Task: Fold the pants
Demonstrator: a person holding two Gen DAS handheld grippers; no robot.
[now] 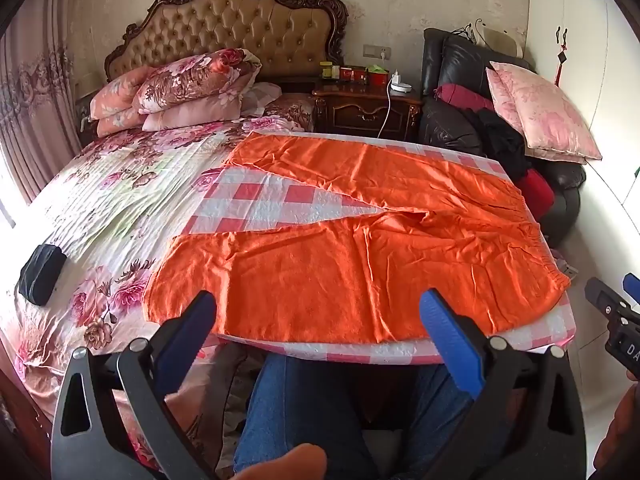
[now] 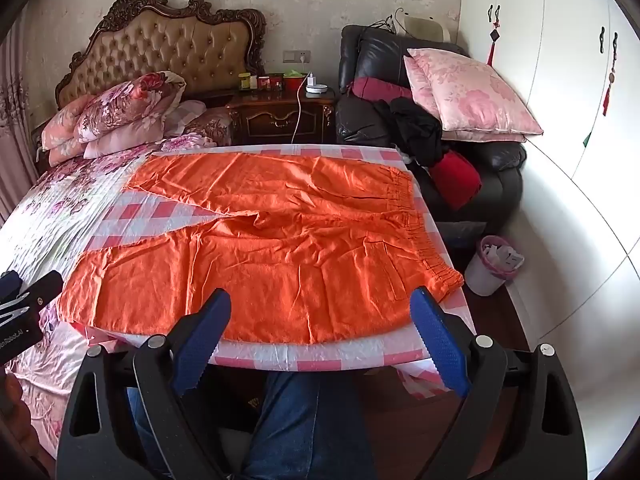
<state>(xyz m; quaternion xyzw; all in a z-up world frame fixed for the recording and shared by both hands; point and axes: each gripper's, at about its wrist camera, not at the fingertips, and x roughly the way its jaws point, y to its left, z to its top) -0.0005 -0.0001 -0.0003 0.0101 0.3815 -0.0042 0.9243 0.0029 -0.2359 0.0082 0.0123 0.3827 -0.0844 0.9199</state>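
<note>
Surface: a board [image 2: 256, 362] covered in pink-and-white checked cloth is seen laid across the near corner of a bed [image 1: 100, 200].
Pants: orange pants [image 1: 360, 264] are spread flat on the board, waistband [image 2: 424, 236] toward the right, legs splayed toward the left, the near leg end reaching over the board's edge onto the bedspread.
Bed: a floral spread is seen on it, pillows [image 1: 188, 84] are stacked at a tufted headboard [image 1: 240, 28], and a dark pouch [image 1: 42, 274] is lying near its left edge.
Room: flowered wallpaper is seen behind; a curtain is hung at the left; white wardrobe doors [image 2: 560, 80] are seen at the right.
Nightstand: a dark wooden nightstand [image 2: 280, 114] is placed between bed and chair; small jars, boxes and a white round device are set on top, with a white cable hanging down its front.
Chair: a black leather armchair [image 2: 496, 184] is loaded with two pink cushions [image 2: 472, 96], dark clothes and red fabric.
Bin: a small white bin [image 2: 490, 268] is stood on the floor right of the board; pale scraps of paper are seen inside, in a pink liner.
Left gripper [image 1: 318, 312]: held just above the near hem, jaws spread wide, nothing gripped.
Right gripper [image 2: 320, 308]: held likewise over the near edge of the pants, jaws wide apart, nothing gripped.
Person: blue-jeaned legs [image 1: 304, 408] are seen under the board's near edge.
</note>
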